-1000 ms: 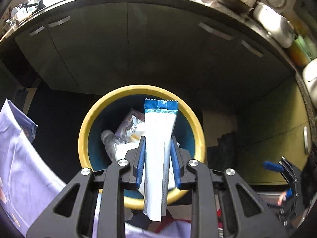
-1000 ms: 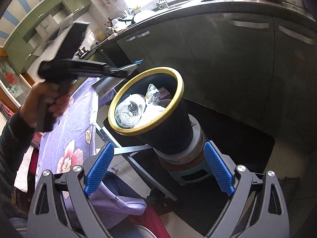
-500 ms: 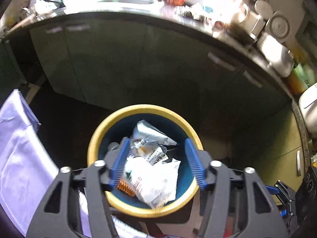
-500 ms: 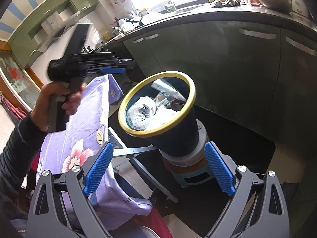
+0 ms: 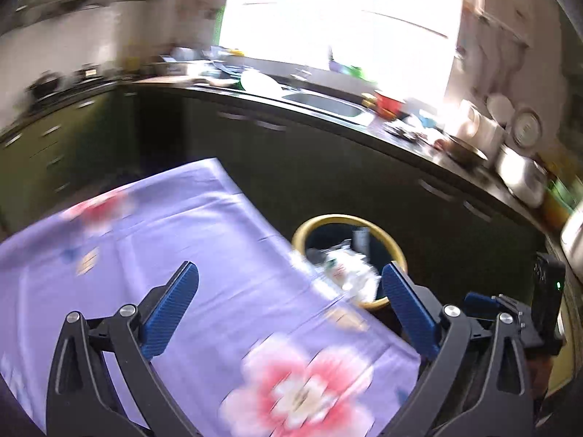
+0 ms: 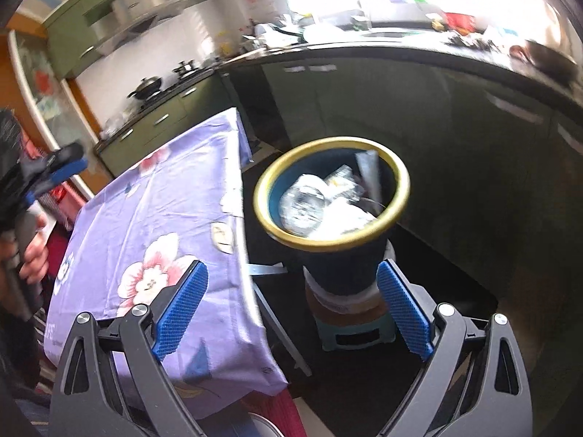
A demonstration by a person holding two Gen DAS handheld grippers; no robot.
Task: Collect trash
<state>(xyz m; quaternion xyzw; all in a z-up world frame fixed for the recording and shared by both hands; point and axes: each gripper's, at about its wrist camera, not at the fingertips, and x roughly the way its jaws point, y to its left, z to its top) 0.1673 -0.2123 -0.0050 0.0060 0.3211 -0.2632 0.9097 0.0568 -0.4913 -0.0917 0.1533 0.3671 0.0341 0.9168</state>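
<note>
A dark bin with a yellow rim (image 6: 399, 202) stands on a small stool beside the table, holding wrappers and a crushed clear bottle (image 6: 302, 202). A white and blue wrapper (image 6: 370, 173) stands upright inside it. The bin also shows in the left wrist view (image 5: 395, 245). My left gripper (image 5: 288, 313) is open and empty above the purple flowered tablecloth (image 5: 189, 225). It also shows at the far left of the right wrist view (image 6: 58, 167). My right gripper (image 6: 291, 306) is open and empty, low in front of the bin.
The tablecloth (image 6: 153, 200) covers a table left of the bin. Dark cabinets under a black counter (image 6: 419, 58) run behind, with a sink (image 5: 324, 105) and dishes. A folding table leg (image 6: 280, 331) slants under the cloth. My right gripper shows at the right edge (image 5: 510, 313).
The left gripper opened and dropped the white and blue wrapper into the bin, then pulled back left over the table. The right gripper drew back and turned a little left.
</note>
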